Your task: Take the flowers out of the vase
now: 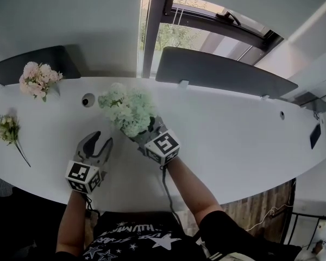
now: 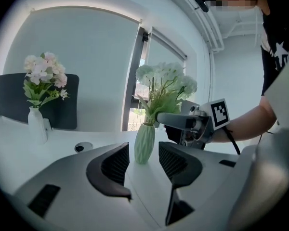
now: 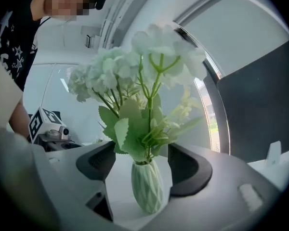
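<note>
**A:** How do the jaws of the left gripper (image 2: 142,165) stand?

**B:** Wide apart, holding nothing. The green vase (image 2: 144,148) stands on the white table (image 1: 233,140) just ahead of their gap, untouched.

**A:** And the right gripper (image 3: 142,158)?

**B:** Spread wide too. The flowers (image 3: 144,71) have their stems and leaves in the gap between its jaws, just above the vase's mouth. Neither pad presses on them.

**A:** So the flowers are in the vase?

**B:** Yes, upright in it.

white curved table (image 1: 233,145) carries a pink bouquet (image 1: 39,79) at upper left, a loose sprig (image 1: 10,130) at left, a green vase (image 2: 144,148) of pale flowers (image 1: 127,110) at centre.
</note>
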`<state>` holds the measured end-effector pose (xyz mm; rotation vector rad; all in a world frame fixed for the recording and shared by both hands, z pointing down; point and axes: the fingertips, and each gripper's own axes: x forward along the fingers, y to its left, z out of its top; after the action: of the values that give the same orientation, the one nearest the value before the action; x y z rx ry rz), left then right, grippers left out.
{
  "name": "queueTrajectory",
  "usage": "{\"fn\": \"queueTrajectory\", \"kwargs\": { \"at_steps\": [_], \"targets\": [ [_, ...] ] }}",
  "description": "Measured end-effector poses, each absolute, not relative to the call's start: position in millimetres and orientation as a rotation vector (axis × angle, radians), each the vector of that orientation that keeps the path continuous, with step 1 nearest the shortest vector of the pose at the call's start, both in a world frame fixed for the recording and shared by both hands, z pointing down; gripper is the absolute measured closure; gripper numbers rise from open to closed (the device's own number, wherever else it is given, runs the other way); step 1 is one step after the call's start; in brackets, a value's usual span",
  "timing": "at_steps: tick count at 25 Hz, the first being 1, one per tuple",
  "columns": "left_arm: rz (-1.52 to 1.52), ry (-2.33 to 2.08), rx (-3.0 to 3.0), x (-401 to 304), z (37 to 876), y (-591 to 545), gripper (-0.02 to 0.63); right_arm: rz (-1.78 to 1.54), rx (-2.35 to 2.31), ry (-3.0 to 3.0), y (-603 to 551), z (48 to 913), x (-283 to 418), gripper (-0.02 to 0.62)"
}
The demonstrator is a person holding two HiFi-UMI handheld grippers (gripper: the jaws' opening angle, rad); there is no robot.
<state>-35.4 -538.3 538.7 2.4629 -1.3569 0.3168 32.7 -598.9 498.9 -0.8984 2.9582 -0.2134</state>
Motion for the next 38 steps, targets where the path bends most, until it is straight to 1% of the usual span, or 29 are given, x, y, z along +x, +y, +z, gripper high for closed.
{"fn": "queueTrajectory", "kwargs": {
  "at_steps": [3,10,11,13,15,20,25,28,32,38],
  "targets": [
    [0.324,-1.346,2.454,-34,543,-536,0.426,-0.196,-0.902,2.948,-599,497,32,0.279],
    [0.323,-1.361,2.448,-37,544,-534,0.429,-0.19,-0.917,2.928,-601,492,31,0.381],
    [0.32,-1.36,2.448,-37,544,-533,0.435,-0.189,-0.916,2.926,-602,492,31,0.391],
    [0.319,-1.366,2.446,-37,543,-531,0.471,-0.186,-0.917,2.925,-602,491,31,0.41],
    [0.32,-1.373,2.443,-38,543,-529,0.48,-0.188,-0.929,2.927,-602,491,31,0.426],
    [0.315,-1.387,2.434,-41,542,-524,0.48,-0.167,-0.941,2.915,-601,485,31,0.443],
    [0.31,-1.407,2.431,-43,537,-521,0.481,-0.154,-0.931,2.899,-600,471,31,0.446],
    [0.31,-1.427,2.435,-46,533,-520,0.505,-0.131,-0.932,2.893,-600,465,30,0.446],
    [0.292,-1.483,2.449,-52,523,-518,0.567,-0.105,-0.931,2.883,-602,453,30,0.446],
    [0.251,-1.51,2.45,-59,508,-513,0.583,-0.055,-0.936,2.878,-602,434,31,0.453]
  ]
}}
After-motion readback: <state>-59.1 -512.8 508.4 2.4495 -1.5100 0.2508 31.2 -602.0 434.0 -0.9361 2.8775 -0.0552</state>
